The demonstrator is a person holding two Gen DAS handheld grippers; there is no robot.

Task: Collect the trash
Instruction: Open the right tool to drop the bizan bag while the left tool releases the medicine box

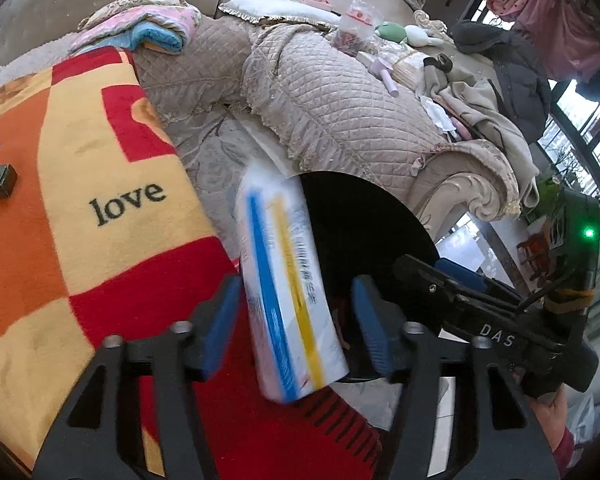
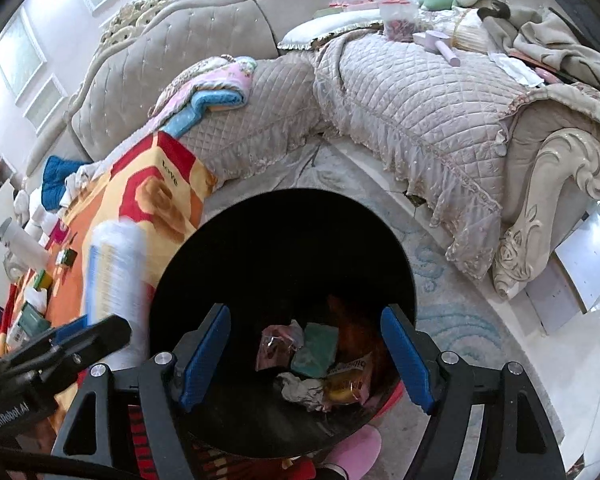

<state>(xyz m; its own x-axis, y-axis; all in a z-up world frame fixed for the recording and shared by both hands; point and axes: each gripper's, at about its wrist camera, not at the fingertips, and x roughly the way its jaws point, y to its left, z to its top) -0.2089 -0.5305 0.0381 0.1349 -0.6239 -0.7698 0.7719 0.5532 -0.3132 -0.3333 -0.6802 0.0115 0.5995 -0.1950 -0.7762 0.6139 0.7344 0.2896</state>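
White package blurred between left gripper pads; bin depths dark

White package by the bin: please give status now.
Left gripper open, white package loose between jaws at black bin rim. Right gripper open, empty, over bin. Nothing blocking.

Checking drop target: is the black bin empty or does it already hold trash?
Not empty. The black bin holds wrappers and crumpled paper at the bottom.
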